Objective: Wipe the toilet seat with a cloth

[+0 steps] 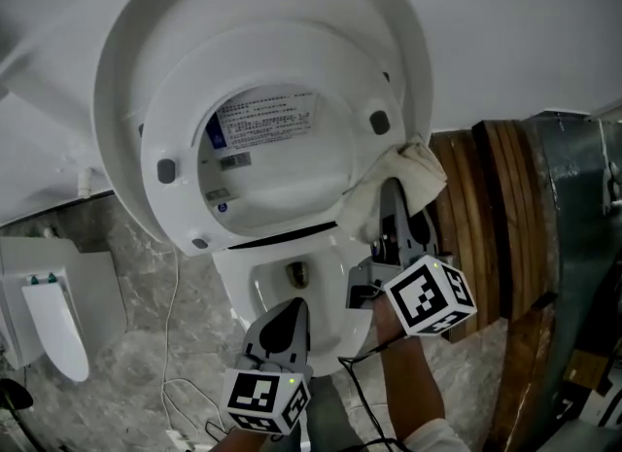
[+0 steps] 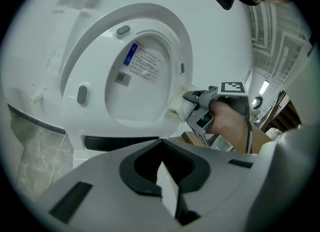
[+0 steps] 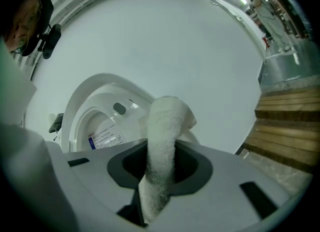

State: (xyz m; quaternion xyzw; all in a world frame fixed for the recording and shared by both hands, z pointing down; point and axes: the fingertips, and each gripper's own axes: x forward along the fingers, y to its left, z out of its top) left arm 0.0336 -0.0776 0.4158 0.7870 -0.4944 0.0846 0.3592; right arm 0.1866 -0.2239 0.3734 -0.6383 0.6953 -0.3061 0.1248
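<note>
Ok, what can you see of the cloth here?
The cloth is off-white with a nubbly, towel-like pile, bunched into a thick fold rather than spread flat. The right gripper is shut on it: the jaws pinch its lower part and the loose end sticks out past the tips. In the head view that end lies against the right-hand rim of the raised toilet seat. Whether it is damp cannot be told.
</note>
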